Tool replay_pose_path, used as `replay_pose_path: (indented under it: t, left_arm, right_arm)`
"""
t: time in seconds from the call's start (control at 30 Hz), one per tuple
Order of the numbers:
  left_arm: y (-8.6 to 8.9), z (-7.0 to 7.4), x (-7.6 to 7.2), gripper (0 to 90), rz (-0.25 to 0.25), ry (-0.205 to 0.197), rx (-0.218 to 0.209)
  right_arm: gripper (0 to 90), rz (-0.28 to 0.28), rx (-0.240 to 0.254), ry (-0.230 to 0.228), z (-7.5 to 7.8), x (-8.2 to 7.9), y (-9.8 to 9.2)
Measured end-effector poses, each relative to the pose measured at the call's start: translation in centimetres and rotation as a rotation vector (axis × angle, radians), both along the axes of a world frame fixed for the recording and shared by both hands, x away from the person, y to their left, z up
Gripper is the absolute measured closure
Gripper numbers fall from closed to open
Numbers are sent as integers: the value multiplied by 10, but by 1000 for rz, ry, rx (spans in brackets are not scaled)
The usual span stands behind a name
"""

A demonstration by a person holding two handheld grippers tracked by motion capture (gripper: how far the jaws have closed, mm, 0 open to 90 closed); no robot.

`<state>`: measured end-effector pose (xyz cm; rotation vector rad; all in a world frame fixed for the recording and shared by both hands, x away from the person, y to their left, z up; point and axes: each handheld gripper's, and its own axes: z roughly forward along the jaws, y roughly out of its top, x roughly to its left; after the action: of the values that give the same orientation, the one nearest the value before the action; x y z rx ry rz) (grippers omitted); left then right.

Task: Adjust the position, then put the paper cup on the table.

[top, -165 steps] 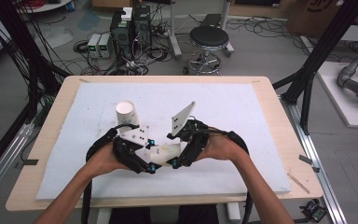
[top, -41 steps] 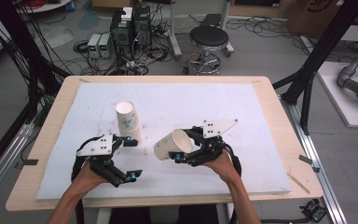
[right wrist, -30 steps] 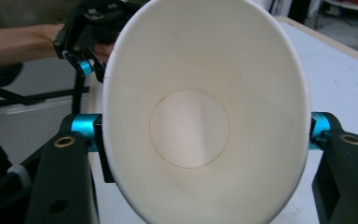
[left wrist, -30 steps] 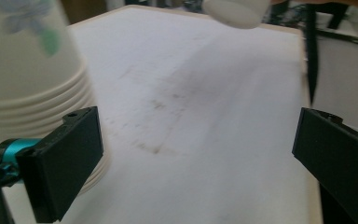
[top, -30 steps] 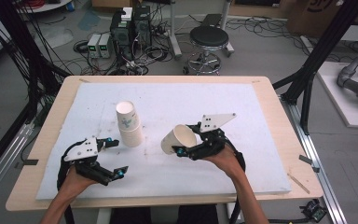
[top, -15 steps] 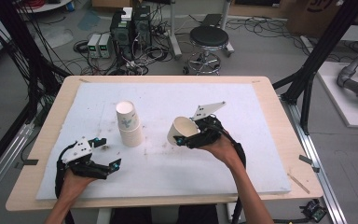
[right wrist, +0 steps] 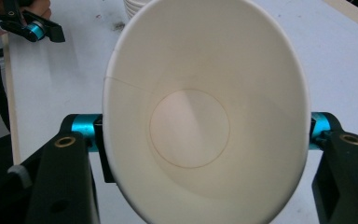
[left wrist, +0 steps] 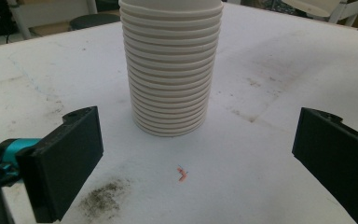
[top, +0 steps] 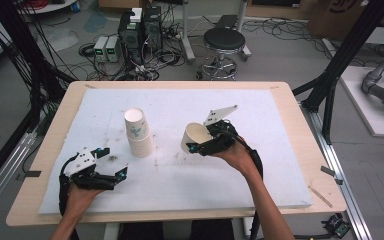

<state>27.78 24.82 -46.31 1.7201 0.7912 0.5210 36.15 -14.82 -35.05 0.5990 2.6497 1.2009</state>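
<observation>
Your right gripper [top: 203, 146] has the loose paper cup [top: 195, 137] pinched across its sides, fingers [right wrist: 63, 182] closed against the wall, lifted clear of the white mat [top: 260, 175] and tipped so its open mouth faces the camera riding on that gripper. It hangs well right of the stack of cups [top: 139, 133], which stands upright on the table. Your left gripper [top: 111, 162] rests low on the mat near the front edge, fingers [left wrist: 65, 161] spread wide with nothing between them, aimed at the foot of the stack. That looks like a ready stance to steady the stack.
</observation>
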Motion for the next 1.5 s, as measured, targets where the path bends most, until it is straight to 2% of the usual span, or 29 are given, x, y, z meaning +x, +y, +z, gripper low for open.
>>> replay_pose_path:
  t: [0.13,0.57,0.73,0.9,1.1,1.2,1.5]
  left_arm:
    - [1,0,0,17,10,-3,-10]
    - [1,0,0,18,5,-3,-3]
    - [0,0,-1,18,9,-11,-4]
    - [0,0,-1,18,6,-12,-2]
    - [0,0,-1,19,3,-6,-4]
    - [0,0,-1,19,2,-7,-4]
    - [0,0,-1,19,4,-5,-4]
  right_arm:
    - [342,-11,-6,1,0,0,0]
    - [342,-25,-29,10,-4,6,1]
    - [342,-51,-46,13,-7,10,2]
    - [342,-87,-82,21,-13,17,5]
    - [342,-104,-129,39,-24,27,15]
    - [341,-106,-153,55,-29,29,21]
    - [340,-85,-217,41,-40,34,33]
